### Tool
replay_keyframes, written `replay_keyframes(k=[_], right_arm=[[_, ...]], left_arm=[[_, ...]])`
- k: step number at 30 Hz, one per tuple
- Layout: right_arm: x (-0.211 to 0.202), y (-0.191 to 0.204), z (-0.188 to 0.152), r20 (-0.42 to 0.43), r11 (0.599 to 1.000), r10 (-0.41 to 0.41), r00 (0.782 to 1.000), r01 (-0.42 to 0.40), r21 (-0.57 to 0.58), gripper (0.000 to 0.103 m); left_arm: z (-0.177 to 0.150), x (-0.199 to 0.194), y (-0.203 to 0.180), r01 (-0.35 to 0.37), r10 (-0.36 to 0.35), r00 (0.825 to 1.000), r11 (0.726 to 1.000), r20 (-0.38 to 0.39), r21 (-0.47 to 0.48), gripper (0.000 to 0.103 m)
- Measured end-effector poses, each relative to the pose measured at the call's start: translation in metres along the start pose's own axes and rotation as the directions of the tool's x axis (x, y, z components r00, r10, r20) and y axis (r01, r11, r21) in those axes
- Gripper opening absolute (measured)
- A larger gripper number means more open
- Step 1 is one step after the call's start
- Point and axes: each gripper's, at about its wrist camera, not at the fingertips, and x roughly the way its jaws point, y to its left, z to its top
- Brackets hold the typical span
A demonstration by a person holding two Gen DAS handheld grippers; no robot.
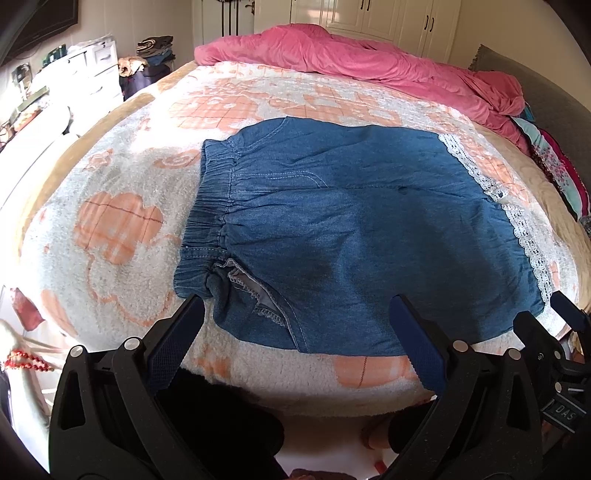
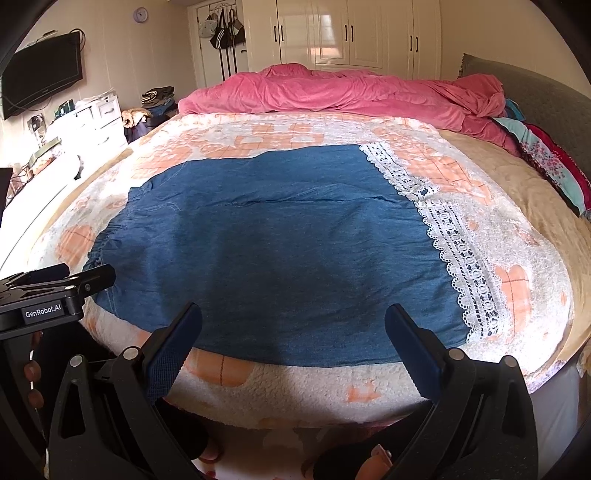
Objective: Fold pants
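Observation:
Blue denim pants (image 1: 351,221) lie flat on the bed, with the elastic waistband (image 1: 207,214) at the left and white lace hems (image 1: 517,221) at the right. They also show in the right wrist view (image 2: 280,251), with the lace trim (image 2: 454,243) at the right. My left gripper (image 1: 299,317) is open and empty, hovering at the pants' near edge by the waistband. My right gripper (image 2: 295,325) is open and empty, over the near edge toward the hem. It shows in the left wrist view at the right edge (image 1: 565,314).
The bed has a white and orange fleece blanket (image 1: 122,229). A pink duvet (image 1: 351,55) is bunched at the far side, with colourful pillows (image 2: 546,166) at the right. White drawers (image 1: 85,70) and a wall TV (image 2: 40,81) are at the left, wardrobes (image 2: 351,33) behind.

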Motion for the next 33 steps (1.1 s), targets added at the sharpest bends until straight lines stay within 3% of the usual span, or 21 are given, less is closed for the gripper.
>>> replay_keyframes(k=[33], right_arm=[[0.014, 0.002, 0.006, -0.018, 1.000, 0.007, 1.000, -0.007, 0.000, 0.099]], left_arm=[[0.006, 0.011, 0.002, 0.002, -0.002, 1.000, 1.000, -0.001, 0.002, 0.094]])
